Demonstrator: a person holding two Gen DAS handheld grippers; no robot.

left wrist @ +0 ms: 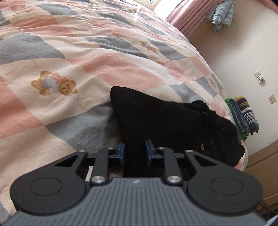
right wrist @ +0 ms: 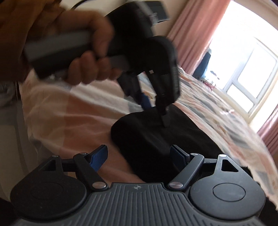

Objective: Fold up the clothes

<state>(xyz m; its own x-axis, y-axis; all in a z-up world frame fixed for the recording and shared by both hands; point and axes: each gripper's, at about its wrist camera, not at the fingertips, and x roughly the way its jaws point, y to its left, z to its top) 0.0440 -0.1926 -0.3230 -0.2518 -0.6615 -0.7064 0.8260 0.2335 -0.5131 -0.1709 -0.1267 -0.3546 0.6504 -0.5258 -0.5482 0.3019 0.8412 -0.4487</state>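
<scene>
Nearest the left wrist lens, the left gripper [left wrist: 134,153] has its blue pads [left wrist: 122,153] pinched on a fold of the black garment [left wrist: 165,125], cloth running straight between them and back under the body. That garment lies bunched on the checked bedspread [left wrist: 86,52], near the bed's right edge, with a teddy-bear print [left wrist: 53,85] on the cover to the garment's left. Just beyond the garment sits a small stack of folded clothes [left wrist: 245,116] (striped piece on top, green below). Beyond the garment again, pink curtains [left wrist: 187,20] hang, with a shiny puffer jacket [left wrist: 222,15] beside them.

From the right wrist view, the right gripper [right wrist: 139,156] hovers spread wide, fingers [right wrist: 98,157] apart, the garment's near edge reaching in between them untouched. Across the garment, a hand [right wrist: 90,52] (blurred) grips the left tool over the cloth. Beyond the garment glows a bright window [right wrist: 246,73].
</scene>
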